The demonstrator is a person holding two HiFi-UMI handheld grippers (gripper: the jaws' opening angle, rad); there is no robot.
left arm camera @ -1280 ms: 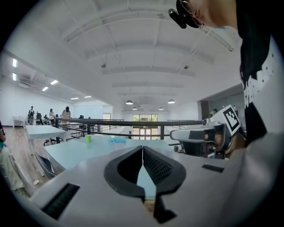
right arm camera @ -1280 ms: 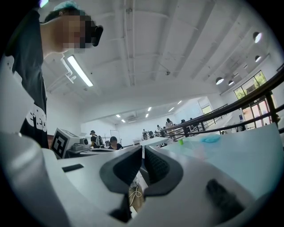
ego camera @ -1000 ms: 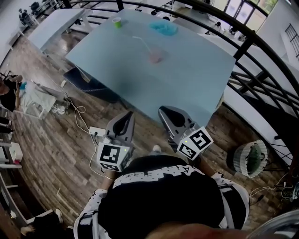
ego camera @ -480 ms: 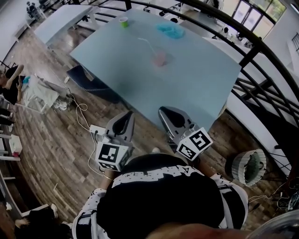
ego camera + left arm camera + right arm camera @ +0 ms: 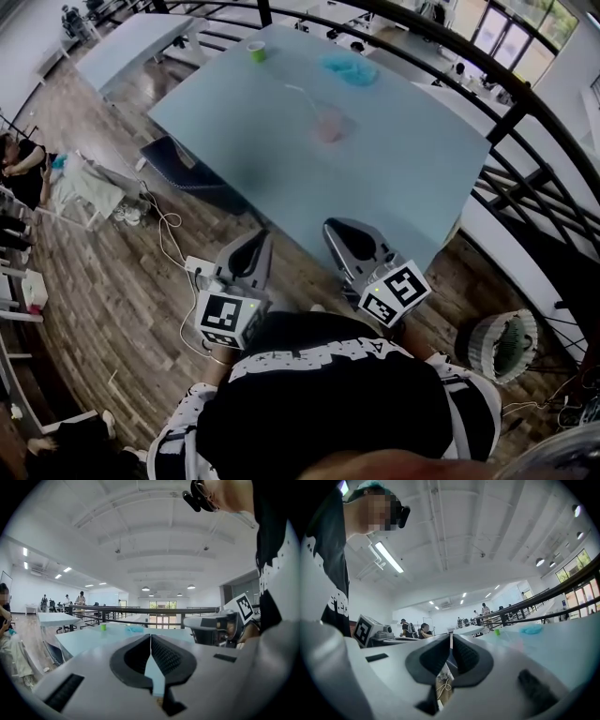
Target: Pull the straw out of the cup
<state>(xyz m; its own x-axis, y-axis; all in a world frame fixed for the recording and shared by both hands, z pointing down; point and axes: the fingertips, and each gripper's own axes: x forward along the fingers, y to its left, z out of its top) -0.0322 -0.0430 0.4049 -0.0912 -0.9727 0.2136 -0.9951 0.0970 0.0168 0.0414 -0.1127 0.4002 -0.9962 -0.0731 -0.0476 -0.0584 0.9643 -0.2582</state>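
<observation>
Landmark: the pale blue bench [image 5: 403, 187], a wide flat top in front of me, with a wooden floor [image 5: 103, 281] around its near side.
Left side: my left hand-held gripper [image 5: 247, 253] has its jaws pressed together, tips meeting, with nothing between them. I hold it close to my body, just short of the bench's near edge and over the floor.
Right side: my right hand-held gripper [image 5: 352, 246] is likewise closed on nothing, its jaws meeting at the tips. It sits beside the left one, at the bench's near edge.
Aim: both point towards the bench's far side, and both are well apart from anything on the bench.
Cup: a pink see-through cup [image 5: 329, 128] stands upright on the bench, in its far half and roughly midway across.
Straw: the white straw [image 5: 302, 93] is in that cup. It leans out over the rim towards the bench's far left corner.
Other things on the bench: a small green cup [image 5: 256, 52] stands at the far left corner. A crumpled blue thing [image 5: 349, 67] lies near the far edge, just beyond the pink cup; I cannot tell what it is.
Beyond the bench: a black railing [image 5: 525, 103] curves past its far and right sides.
</observation>
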